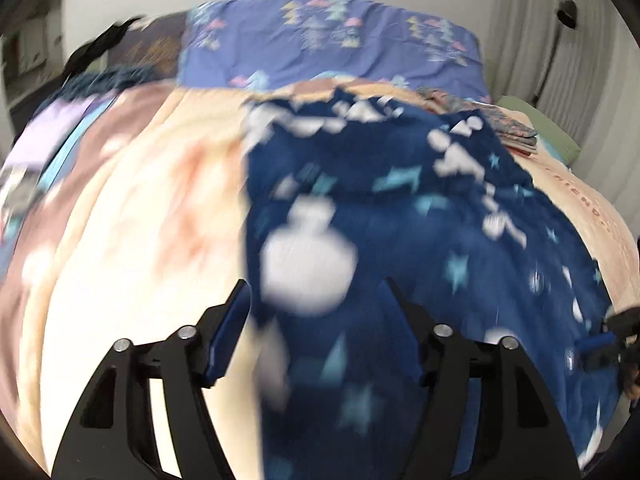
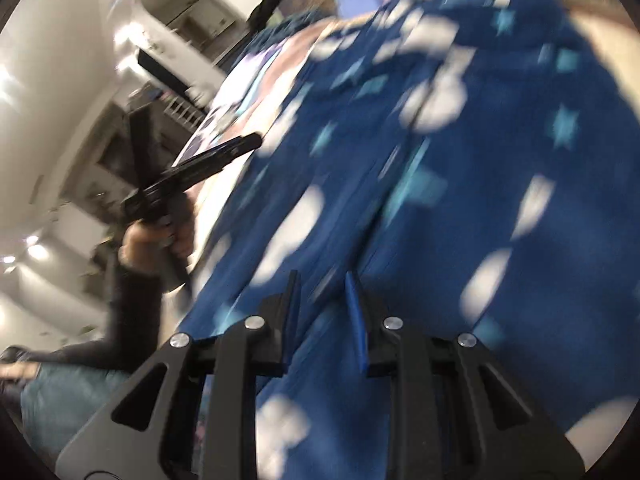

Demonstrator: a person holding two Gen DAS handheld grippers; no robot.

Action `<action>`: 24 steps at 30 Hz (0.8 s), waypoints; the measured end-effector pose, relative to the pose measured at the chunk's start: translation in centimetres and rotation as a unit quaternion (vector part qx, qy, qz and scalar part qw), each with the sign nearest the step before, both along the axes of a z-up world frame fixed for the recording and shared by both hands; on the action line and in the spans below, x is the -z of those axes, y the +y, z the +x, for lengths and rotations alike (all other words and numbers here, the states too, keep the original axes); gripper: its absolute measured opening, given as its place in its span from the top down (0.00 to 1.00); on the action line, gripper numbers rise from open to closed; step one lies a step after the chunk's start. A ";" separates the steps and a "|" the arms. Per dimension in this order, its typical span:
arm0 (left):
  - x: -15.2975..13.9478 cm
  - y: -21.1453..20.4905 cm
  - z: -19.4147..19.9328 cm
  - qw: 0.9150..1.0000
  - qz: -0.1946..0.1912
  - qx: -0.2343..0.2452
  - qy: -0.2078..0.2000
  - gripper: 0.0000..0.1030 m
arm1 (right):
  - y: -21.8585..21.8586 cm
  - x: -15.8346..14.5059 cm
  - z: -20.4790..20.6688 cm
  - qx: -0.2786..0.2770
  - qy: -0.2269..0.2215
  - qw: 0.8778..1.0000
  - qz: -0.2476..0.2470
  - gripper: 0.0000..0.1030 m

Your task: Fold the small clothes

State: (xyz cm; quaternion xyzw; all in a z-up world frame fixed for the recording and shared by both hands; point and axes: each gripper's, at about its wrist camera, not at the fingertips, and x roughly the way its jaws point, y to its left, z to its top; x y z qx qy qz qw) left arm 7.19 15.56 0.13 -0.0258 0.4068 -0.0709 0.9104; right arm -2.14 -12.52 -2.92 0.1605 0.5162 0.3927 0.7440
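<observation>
A small dark blue garment (image 1: 400,240) with white clouds and pale stars lies on a cream blanket (image 1: 140,220) on a bed. My left gripper (image 1: 316,292) is open, its jaws wide apart over the garment's near left edge. In the right wrist view the garment (image 2: 460,180) fills the frame. My right gripper (image 2: 322,280) has its jaws a narrow gap apart with blue cloth between them; blur hides whether they pinch it. The left gripper (image 2: 224,152) shows at the left, held by a hand. The right gripper shows at the right edge of the left wrist view (image 1: 608,340).
A purple patterned sheet (image 1: 340,48) covers the far end of the bed. A folded patterned cloth (image 1: 508,128) and a green pillow (image 1: 552,132) lie at the far right. A dark item (image 1: 96,48) sits at the far left. Curtains (image 1: 540,40) hang beyond.
</observation>
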 end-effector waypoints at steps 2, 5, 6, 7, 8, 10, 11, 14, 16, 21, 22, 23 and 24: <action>0.5 1.9 -3.1 0.999 -0.029 -0.018 0.003 0.28 | 0.6 0.2 -2.1 -0.013 0.005 1.000 0.005 0.69; 1.2 3.6 -6.3 0.997 -0.070 -0.024 0.016 0.28 | 1.2 0.4 -3.5 -0.028 0.015 0.999 0.011 0.67; 1.5 4.1 -7.3 0.996 -0.086 -0.022 0.024 0.28 | 1.4 0.4 -3.6 -0.035 0.020 0.999 0.014 0.65; 1.8 4.3 -8.3 0.995 -0.097 -0.018 0.030 0.28 | 1.7 0.6 -4.1 -0.042 0.029 0.999 0.018 0.59; 2.0 4.5 -9.5 0.994 -0.104 -0.013 0.035 0.28 | 2.1 0.9 -4.0 -0.045 0.038 0.998 0.018 0.56; 2.5 4.4 -11.1 0.993 -0.115 -0.002 0.037 0.28 | 2.8 1.5 -4.1 -0.038 0.041 0.998 0.011 0.56; 2.7 4.4 -11.9 0.992 -0.120 0.004 0.040 0.28 | 2.9 1.6 -4.0 -0.034 0.043 0.998 0.011 0.56; 3.4 3.9 -13.7 0.991 -0.126 0.010 0.049 0.28 | 2.6 1.2 -4.3 -0.025 0.046 0.999 -0.001 0.56; 3.5 3.6 -14.5 0.991 -0.129 0.014 0.046 0.28 | 1.9 0.6 -4.7 -0.021 0.040 0.999 -0.019 0.56; 4.3 3.0 -15.2 0.989 -0.139 0.024 0.037 0.25 | 3.1 2.0 -3.4 -0.019 0.054 0.998 0.011 0.53; 4.3 2.9 -15.2 0.989 -0.139 0.023 0.036 0.25 | 3.6 2.4 -3.3 -0.014 0.050 0.999 0.012 0.69; 4.3 2.9 -15.3 0.989 -0.141 0.021 0.034 0.25 | 3.8 2.5 -3.4 -0.007 0.045 0.999 0.009 0.88; 4.2 3.1 -15.3 0.989 -0.145 0.020 0.034 0.25 | 3.7 2.4 -3.4 -0.007 0.053 0.998 0.024 0.89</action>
